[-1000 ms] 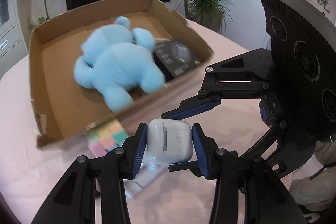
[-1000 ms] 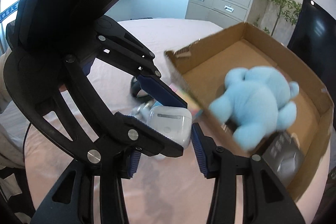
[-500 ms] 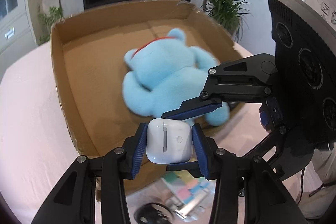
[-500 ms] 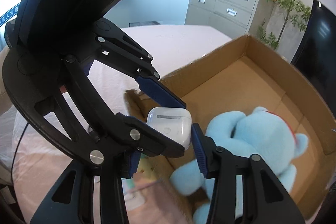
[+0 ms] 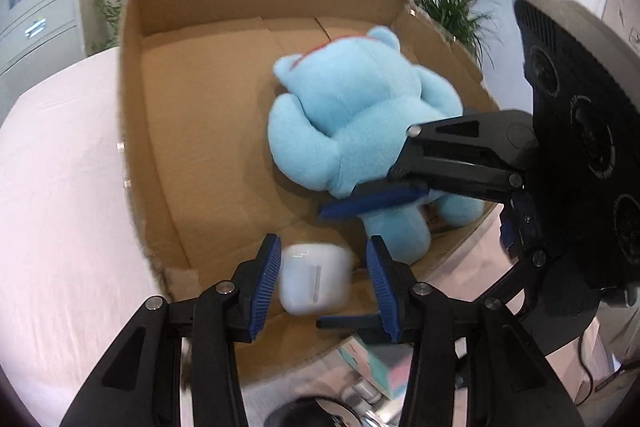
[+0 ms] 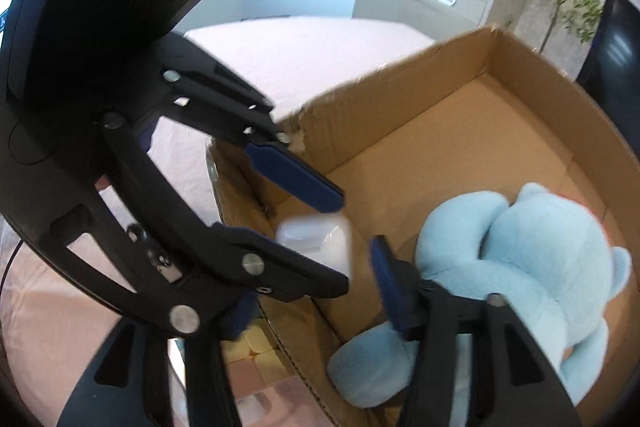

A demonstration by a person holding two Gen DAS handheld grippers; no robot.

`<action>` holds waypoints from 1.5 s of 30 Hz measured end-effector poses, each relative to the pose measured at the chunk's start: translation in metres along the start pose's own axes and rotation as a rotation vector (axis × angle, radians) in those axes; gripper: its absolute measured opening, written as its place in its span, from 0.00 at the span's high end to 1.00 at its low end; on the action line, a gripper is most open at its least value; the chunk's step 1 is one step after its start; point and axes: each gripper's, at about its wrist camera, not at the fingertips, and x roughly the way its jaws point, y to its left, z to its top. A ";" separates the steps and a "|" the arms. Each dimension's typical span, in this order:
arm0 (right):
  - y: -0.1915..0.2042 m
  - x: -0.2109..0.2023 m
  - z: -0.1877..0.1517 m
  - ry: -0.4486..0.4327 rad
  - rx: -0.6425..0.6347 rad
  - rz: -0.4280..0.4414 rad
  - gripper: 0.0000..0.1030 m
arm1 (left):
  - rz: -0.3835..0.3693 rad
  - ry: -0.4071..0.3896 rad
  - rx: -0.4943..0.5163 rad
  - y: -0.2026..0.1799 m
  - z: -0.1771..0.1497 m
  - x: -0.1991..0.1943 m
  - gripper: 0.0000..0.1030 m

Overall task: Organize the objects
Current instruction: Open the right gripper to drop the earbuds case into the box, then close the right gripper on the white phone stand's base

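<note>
step in hand: dropping the white earbud case (image 5: 314, 279) into the cardboard box (image 5: 132, 131) on the counter (image 5: 60, 207).
left gripper (image 5: 324, 281): jaws opening; the case sits between the blue pads (image 5: 264, 285), with a clear gap on the right side and hardly any on the left, so I judge it released.
right gripper (image 6: 362, 253): jaws opening too; the case lies in its gap, and the right pad stands clear of it.
where the case is: blurred, low in the box's near corner, just beside the leg of the blue teddy bear (image 5: 360, 131); whether it rests on the box floor I cannot tell.
doing it well: let both pairs of jaws spread fully before lifting, then draw both grippers straight up so neither pad drags the case or catches the box wall.
risk: the smooth case may bounce or slide under the bear.
look of the case: small, rounded, glossy white shell, a pale hinge line on one face.
outside the box: pastel blocks (image 6: 256, 343) by the near wall.
</note>
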 end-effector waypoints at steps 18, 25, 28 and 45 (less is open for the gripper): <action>0.053 -0.056 -0.112 -0.062 0.355 0.011 0.15 | 0.126 -0.039 -0.207 -0.050 -0.137 -0.044 0.10; 0.062 -0.035 -0.129 -0.013 0.454 -0.056 0.54 | 0.150 0.019 -0.227 -0.058 -0.146 -0.005 0.62; 0.061 -0.039 -0.134 -0.017 0.469 -0.052 0.64 | 0.119 0.012 -0.229 -0.059 -0.146 -0.002 0.69; 0.054 -0.040 -0.145 -0.028 0.557 0.038 0.63 | 0.155 -0.052 -0.199 -0.063 -0.149 -0.007 0.70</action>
